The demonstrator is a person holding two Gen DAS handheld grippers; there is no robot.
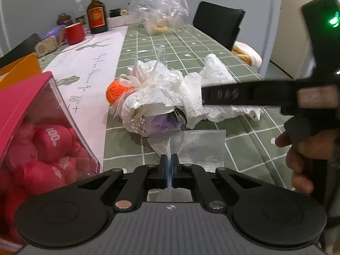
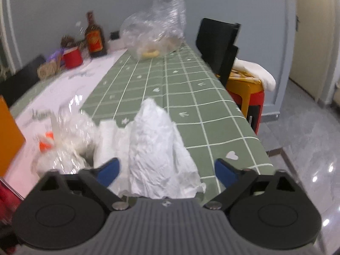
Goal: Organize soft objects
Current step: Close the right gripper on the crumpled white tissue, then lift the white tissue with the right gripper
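My left gripper [image 1: 169, 162] is shut on a strip of sheer white mesh fabric [image 1: 197, 146] that lies on the green checked tablecloth [image 1: 161, 42]. Just beyond lies a wrapped bouquet [image 1: 153, 104] with a cream bow and purple flowers, an orange knitted ball [image 1: 115, 92] behind it. Crumpled white paper [image 1: 214, 85] lies to its right, with the right gripper's black body [image 1: 265, 94] above it. In the right wrist view my right gripper [image 2: 167, 170] is open, its blue pads [image 2: 108, 170] either side of the crumpled white paper [image 2: 155, 153]. The bouquet [image 2: 65, 146] is at left, blurred.
A pink-lidded clear box of red plush items [image 1: 42, 140] stands at near left beside an orange box [image 1: 19, 68]. A bottle [image 1: 96, 12], red mug [image 1: 74, 33] and clear plastic bag [image 1: 161, 6] stand at the far end. A black chair [image 2: 218, 46] and stacked stools [image 2: 246, 89] stand right of the table.
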